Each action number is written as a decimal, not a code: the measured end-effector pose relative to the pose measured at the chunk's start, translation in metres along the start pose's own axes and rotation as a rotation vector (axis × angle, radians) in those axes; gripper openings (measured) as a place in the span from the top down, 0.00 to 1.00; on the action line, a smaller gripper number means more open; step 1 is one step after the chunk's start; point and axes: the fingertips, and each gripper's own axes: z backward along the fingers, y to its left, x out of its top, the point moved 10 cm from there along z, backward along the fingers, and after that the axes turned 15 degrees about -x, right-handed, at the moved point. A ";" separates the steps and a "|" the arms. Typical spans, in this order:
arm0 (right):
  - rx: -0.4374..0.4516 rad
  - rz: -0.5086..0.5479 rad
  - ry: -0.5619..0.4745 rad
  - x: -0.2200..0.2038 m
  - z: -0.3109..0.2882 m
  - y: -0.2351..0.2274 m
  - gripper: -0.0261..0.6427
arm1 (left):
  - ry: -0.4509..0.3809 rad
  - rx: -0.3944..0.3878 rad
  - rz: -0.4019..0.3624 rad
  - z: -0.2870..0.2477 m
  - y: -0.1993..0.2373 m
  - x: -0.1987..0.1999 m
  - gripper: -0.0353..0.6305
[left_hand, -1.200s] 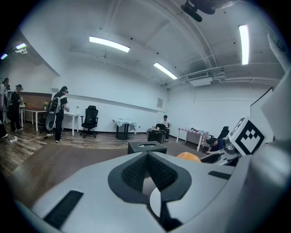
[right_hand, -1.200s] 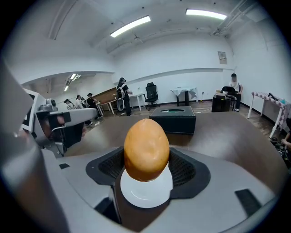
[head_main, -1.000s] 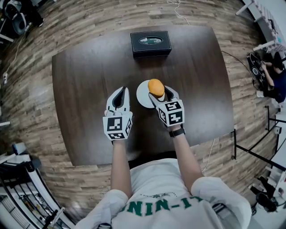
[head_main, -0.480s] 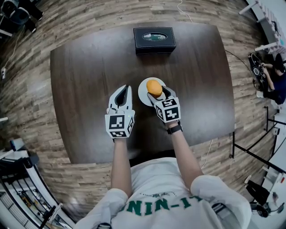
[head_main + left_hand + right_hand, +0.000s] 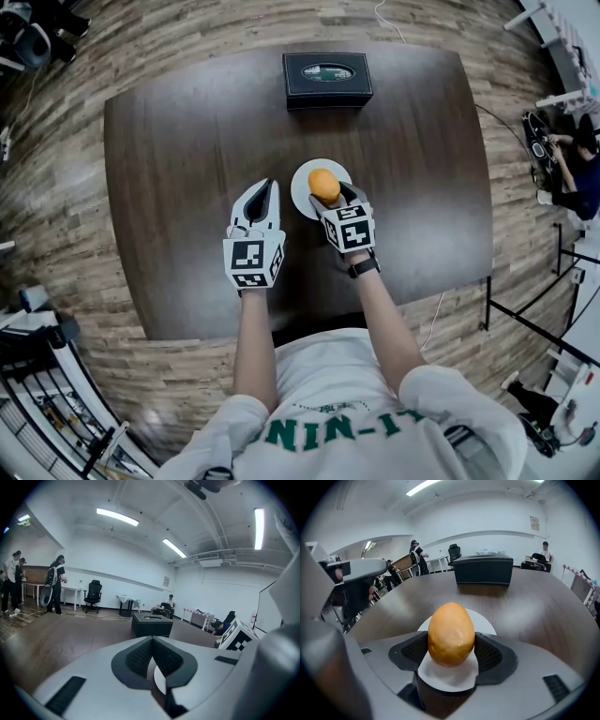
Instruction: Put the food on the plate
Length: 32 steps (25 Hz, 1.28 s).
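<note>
Over the plate [image 5: 300, 191], the right gripper [image 5: 328, 193] clamps the orange food [image 5: 324, 182].

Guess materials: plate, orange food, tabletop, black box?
Plate: plain white, matte, smooth; ceramic or plastic, can't tell.
Orange food: egg-shaped, smooth skin, soft sheen; real fruit or plastic replica, unclear.
Tabletop: dark wood grain, slight gloss from light reflections; likely veneer or laminate.
Black box: matte, pale seam line along edges; maybe leatherette.
</note>
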 end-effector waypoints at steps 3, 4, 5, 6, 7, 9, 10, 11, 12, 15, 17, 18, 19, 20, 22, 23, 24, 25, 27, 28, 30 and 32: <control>0.009 -0.014 0.001 0.000 0.000 0.000 0.48 | 0.005 -0.002 0.004 0.001 -0.001 -0.003 0.93; 0.011 -0.018 -0.001 0.000 0.000 -0.001 0.48 | 0.006 -0.004 0.004 0.001 -0.002 -0.004 0.93; 0.010 -0.019 -0.002 0.000 0.000 0.000 0.48 | 0.008 -0.005 0.003 0.001 -0.002 -0.004 0.93; 0.007 -0.018 -0.003 0.000 -0.001 0.000 0.48 | 0.009 -0.007 0.003 0.001 -0.003 -0.004 0.93; 0.005 -0.016 -0.002 0.000 -0.001 0.000 0.48 | 0.010 -0.009 0.003 0.001 -0.003 -0.004 0.93; 0.008 -0.011 0.001 -0.001 -0.002 0.001 0.45 | 0.010 -0.011 -0.001 0.001 -0.003 -0.003 0.93; 0.012 -0.009 0.000 -0.001 -0.003 0.002 0.42 | 0.010 -0.011 -0.004 0.002 -0.004 -0.003 0.93; 0.015 -0.010 -0.004 -0.001 -0.003 0.002 0.40 | 0.010 -0.010 -0.007 0.002 -0.004 -0.003 0.93; 0.013 -0.013 -0.009 -0.001 -0.003 0.001 0.37 | 0.009 -0.010 -0.009 0.002 -0.005 -0.002 0.93; -0.005 -0.043 -0.031 -0.001 0.000 -0.001 0.25 | 0.012 -0.008 -0.012 0.005 -0.007 -0.003 0.93; -0.011 -0.052 -0.040 -0.001 0.001 -0.002 0.22 | 0.015 -0.007 -0.013 0.007 -0.008 -0.003 0.93; -0.011 -0.051 -0.042 -0.001 0.001 -0.003 0.21 | 0.015 -0.005 -0.014 0.008 -0.008 -0.003 0.93; -0.012 -0.051 -0.044 -0.002 0.001 -0.003 0.21 | 0.015 -0.004 -0.013 0.009 -0.009 -0.003 0.93; -0.015 -0.053 -0.051 -0.002 0.003 -0.004 0.21 | 0.014 -0.004 -0.011 0.010 -0.010 -0.004 0.93; -0.023 -0.065 -0.075 -0.001 0.008 -0.007 0.21 | 0.014 -0.005 0.001 0.012 -0.010 -0.006 0.93; -0.025 -0.071 -0.086 -0.001 0.010 -0.007 0.21 | 0.015 -0.004 0.008 0.013 -0.010 -0.007 0.93; -0.026 -0.075 -0.094 -0.002 0.013 -0.008 0.22 | 0.016 -0.001 0.013 0.014 -0.010 -0.008 0.93; -0.026 -0.077 -0.098 -0.002 0.015 -0.008 0.22 | 0.016 0.002 0.016 0.016 -0.010 -0.008 0.93; -0.029 -0.078 -0.102 -0.003 0.019 -0.010 0.24 | 0.015 0.005 0.017 0.018 -0.012 -0.008 0.93; -0.031 -0.082 -0.106 -0.003 0.022 -0.011 0.24 | 0.014 0.005 0.015 0.019 -0.013 -0.007 0.93; -0.040 -0.100 -0.122 -0.004 0.028 -0.014 0.26 | 0.013 0.002 0.007 0.020 -0.015 -0.005 0.93; -0.050 -0.119 -0.142 -0.005 0.036 -0.018 0.30 | 0.013 0.000 0.000 0.022 -0.019 -0.003 0.93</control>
